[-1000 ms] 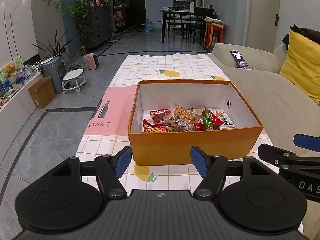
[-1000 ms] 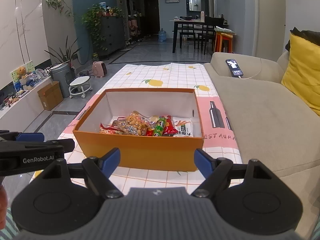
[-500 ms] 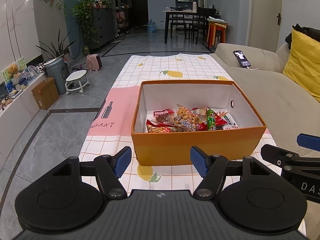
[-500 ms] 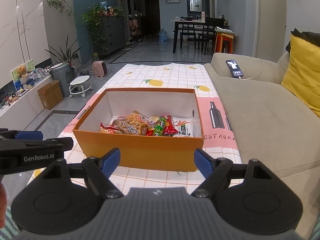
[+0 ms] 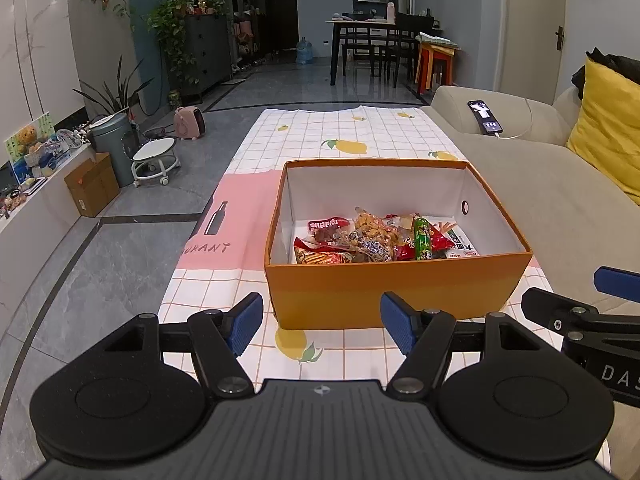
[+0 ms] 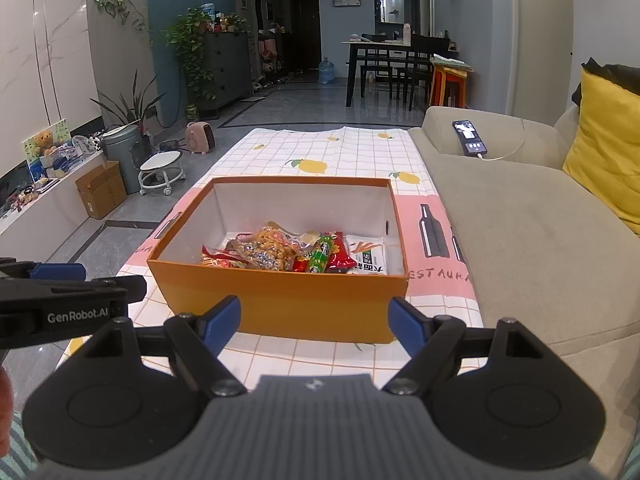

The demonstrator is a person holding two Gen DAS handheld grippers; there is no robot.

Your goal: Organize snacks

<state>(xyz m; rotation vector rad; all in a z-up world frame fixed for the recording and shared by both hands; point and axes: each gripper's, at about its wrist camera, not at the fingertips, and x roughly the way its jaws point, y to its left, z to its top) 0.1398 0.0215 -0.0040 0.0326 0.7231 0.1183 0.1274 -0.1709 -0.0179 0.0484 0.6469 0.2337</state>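
Snacks [image 5: 384, 240] heaped in the box [image 5: 396, 292] on the table [image 5: 360, 136]. Left gripper [image 5: 322, 322] and right gripper [image 6: 316, 320] both spread wide, empty, short of the near wall. Likely a start or finish pause (can't say which). Any pick means clearing that wall, then dipping. Sofa [image 6: 540, 232] hugs the right edge; the table's far half is free.

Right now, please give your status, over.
Left gripper and right gripper open, empty, short of the orange box. Snack packets piled inside the box. Nothing in the way.

Orange box [image 5: 384, 292] holds snack packets [image 5: 380, 240] on checked tablecloth [image 5: 360, 136].
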